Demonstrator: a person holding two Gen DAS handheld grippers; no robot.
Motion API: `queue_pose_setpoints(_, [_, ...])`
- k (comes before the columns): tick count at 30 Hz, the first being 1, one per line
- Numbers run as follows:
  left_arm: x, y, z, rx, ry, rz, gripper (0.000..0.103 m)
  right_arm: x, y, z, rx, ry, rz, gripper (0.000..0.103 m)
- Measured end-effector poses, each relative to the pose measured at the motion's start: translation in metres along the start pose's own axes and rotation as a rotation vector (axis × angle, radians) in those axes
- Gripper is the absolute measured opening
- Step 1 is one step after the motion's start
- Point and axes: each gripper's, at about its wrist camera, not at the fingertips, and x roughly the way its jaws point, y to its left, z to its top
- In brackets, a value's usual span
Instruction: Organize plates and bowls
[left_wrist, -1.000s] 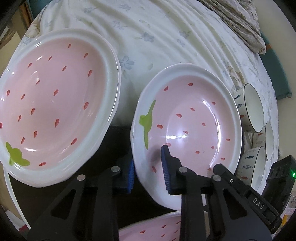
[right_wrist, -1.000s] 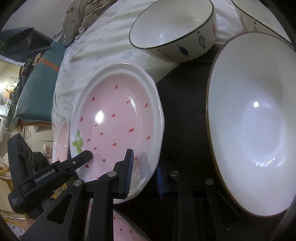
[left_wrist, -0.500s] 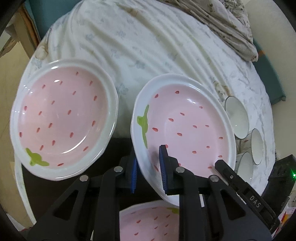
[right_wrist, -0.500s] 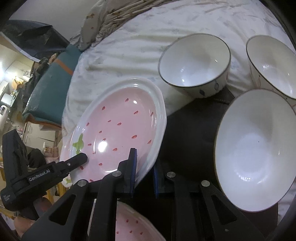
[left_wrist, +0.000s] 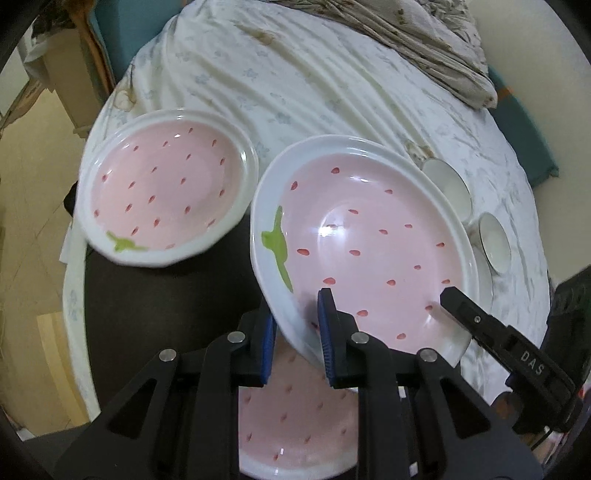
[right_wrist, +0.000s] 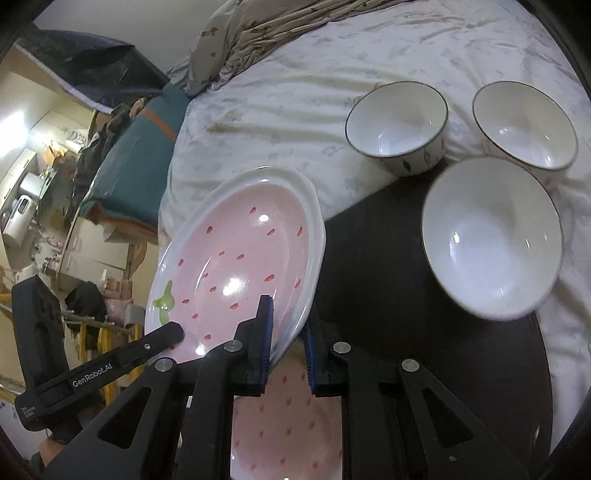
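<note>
A pink strawberry-pattern plate (left_wrist: 369, 236) with a white rim hangs tilted above the dark table. My left gripper (left_wrist: 297, 332) is shut on its near rim. My right gripper (right_wrist: 286, 332) is shut on the opposite rim of the same plate (right_wrist: 240, 258). Directly beneath lies a second pink plate (left_wrist: 295, 417), also visible in the right wrist view (right_wrist: 291, 417). A third pink plate (left_wrist: 166, 195) rests to the left. Three white bowls (right_wrist: 397, 122) (right_wrist: 524, 125) (right_wrist: 491, 236) stand to the right.
The dark table top (right_wrist: 369, 258) partly overlaps a white flowered sheet (left_wrist: 295, 81). A crumpled beige blanket (left_wrist: 436, 48) lies at the far side. Teal cushions (right_wrist: 136, 155) and room clutter sit beyond the sheet's left edge.
Both grippers closed on the rim of the middle plate and raised it. The table, the other plates and the bowls now look smaller and farther below.
</note>
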Motion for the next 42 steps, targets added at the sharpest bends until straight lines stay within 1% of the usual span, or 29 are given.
queue_pose_setpoints(3, [-0.010,0.000,-0.018,0.014,0.018,-0.008,0.018,-0.011,-0.001,-0.019,-0.006,0.012,0.006,0.017])
queue_pose_setpoints(6, [-0.021,-0.001,-0.040,0.041,0.016,-0.005,0.018,-0.021,-0.001,-0.040,-0.016,0.032,0.001,0.017])
queue_pose_setpoints(9, [-0.027,0.006,-0.063,0.028,0.031,-0.008,0.018,-0.027,0.002,-0.061,-0.035,0.051,-0.009,0.017])
queue_pose_setpoints(12, [-0.029,0.015,-0.086,0.006,0.059,0.006,0.018,-0.028,0.002,-0.080,-0.032,0.075,-0.012,0.017])
queue_pose_setpoints(17, [-0.027,0.022,-0.109,-0.003,0.079,0.036,0.018,-0.020,-0.001,-0.104,-0.031,0.123,-0.027,0.017])
queue_pose_setpoints(20, [-0.022,0.027,-0.115,-0.001,0.087,0.057,0.018,-0.013,-0.002,-0.114,-0.037,0.146,-0.039,0.017])
queue_pose_setpoints(24, [-0.018,0.029,-0.118,0.007,0.086,0.074,0.018,-0.007,-0.005,-0.117,-0.031,0.164,-0.045,0.017])
queue_pose_setpoints(29, [-0.012,0.033,-0.120,-0.005,0.103,0.075,0.018,-0.002,-0.009,-0.119,-0.019,0.182,-0.053,0.017])
queue_pose_setpoints(33, [-0.011,0.032,-0.120,0.003,0.101,0.075,0.018,-0.003,-0.012,-0.119,-0.014,0.183,-0.052,0.017])
queue_pose_setpoints(36, [-0.008,0.033,-0.120,0.001,0.117,0.076,0.018,0.000,-0.015,-0.120,-0.004,0.202,-0.056,0.016])
queue_pose_setpoints(39, [0.000,0.032,-0.121,0.008,0.147,0.105,0.019,0.008,-0.021,-0.123,0.020,0.250,-0.056,0.016])
queue_pose_setpoints(42, [0.005,0.034,-0.121,-0.005,0.162,0.112,0.020,0.008,-0.019,-0.123,0.005,0.258,-0.060,0.016])
